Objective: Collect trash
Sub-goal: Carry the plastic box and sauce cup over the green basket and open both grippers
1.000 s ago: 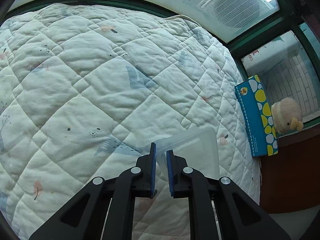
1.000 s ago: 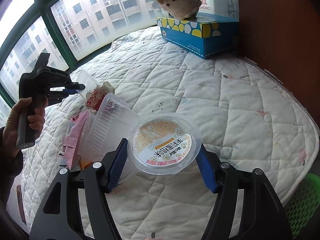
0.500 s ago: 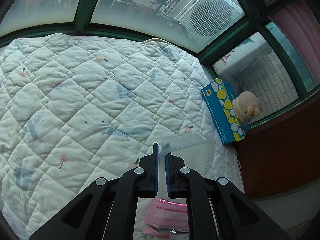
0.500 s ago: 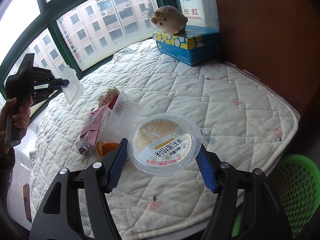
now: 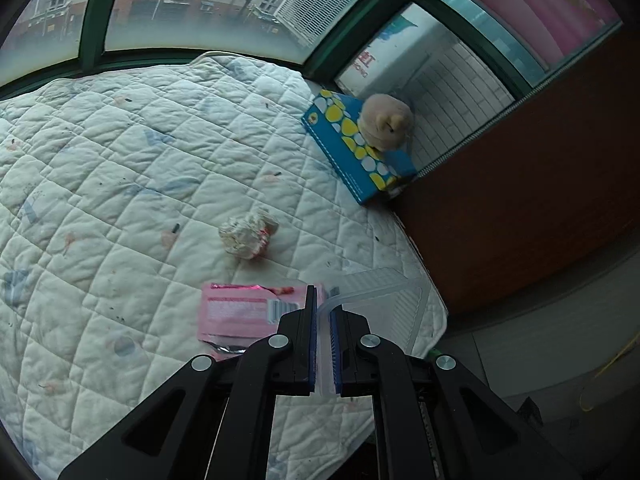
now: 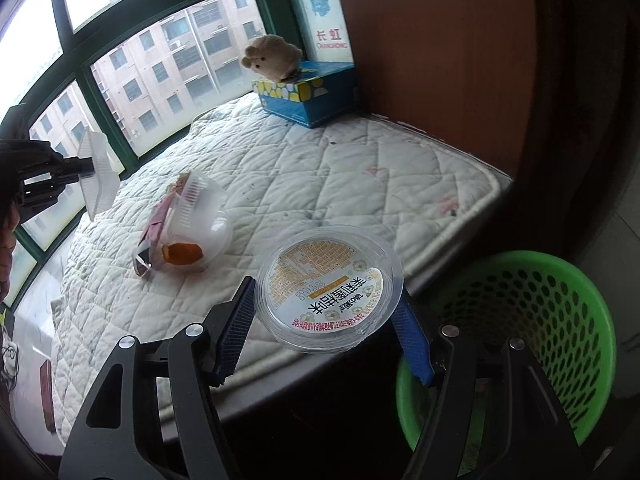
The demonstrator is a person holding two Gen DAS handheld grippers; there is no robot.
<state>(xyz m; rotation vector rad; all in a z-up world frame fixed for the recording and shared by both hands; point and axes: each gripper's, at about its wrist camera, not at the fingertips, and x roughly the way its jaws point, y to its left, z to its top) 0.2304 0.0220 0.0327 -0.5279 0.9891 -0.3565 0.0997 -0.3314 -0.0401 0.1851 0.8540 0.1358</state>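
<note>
My left gripper (image 5: 324, 316) is shut on the rim of a clear plastic lid (image 5: 384, 300) and holds it above the quilted bed; it also shows at the left of the right wrist view (image 6: 78, 170) with the lid (image 6: 98, 172). My right gripper (image 6: 324, 312) is shut on a round clear container with a printed label (image 6: 328, 288), held beyond the bed's edge beside a green mesh basket (image 6: 560, 320). On the bed lie a pink wrapper (image 5: 236, 312), a crumpled paper ball (image 5: 248, 232) and a clear cup on its side with orange residue (image 6: 196, 224).
A blue and yellow tissue box (image 5: 352, 148) with a plush toy (image 5: 386, 120) on it stands at the bed's far corner by the window. A brown wooden panel (image 6: 440, 60) borders the bed. The floor lies beyond the bed's edge.
My left gripper has lifted the lid and swung right, bringing the wrapper and paper ball into view. My right gripper has pulled back with the container to the green basket.
</note>
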